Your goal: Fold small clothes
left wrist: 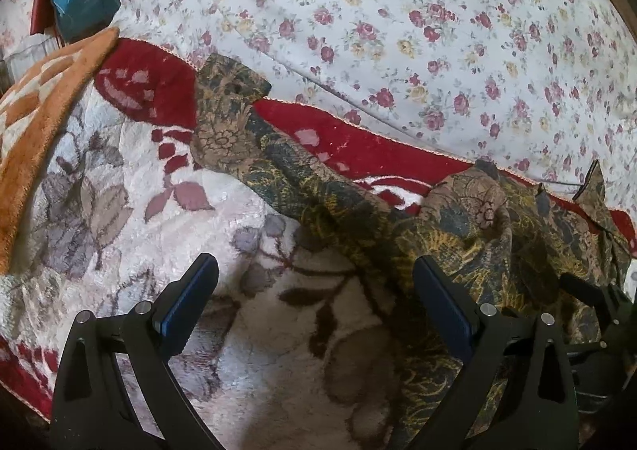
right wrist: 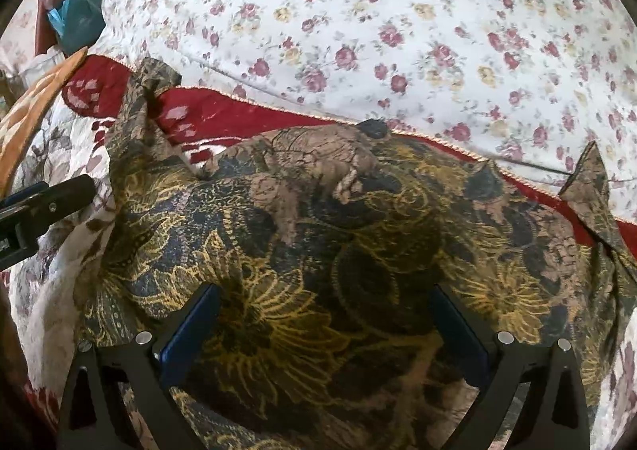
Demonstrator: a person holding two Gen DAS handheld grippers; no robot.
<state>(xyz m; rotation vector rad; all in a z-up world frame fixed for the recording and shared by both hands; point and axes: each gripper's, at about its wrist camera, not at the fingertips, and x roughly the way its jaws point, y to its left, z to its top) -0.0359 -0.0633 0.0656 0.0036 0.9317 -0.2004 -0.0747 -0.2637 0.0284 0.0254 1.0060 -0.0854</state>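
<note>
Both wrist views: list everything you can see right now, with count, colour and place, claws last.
Patterned garment: one, dark blue, gold and tan, crumpled on the blanket, one strip trailing toward the far left.
Plush blanket: one, white with grey leaves and a red border, under the garment.
Floral sheet: one, white with pink roses, behind the blanket.
Orange and white blanket: one, at the left edge.
Teal bag: one, far left corner.
Left claw: black with blue pads, open, over the blanket beside the garment.
Right claw: black with blue pads, open, over the garment.
</note>
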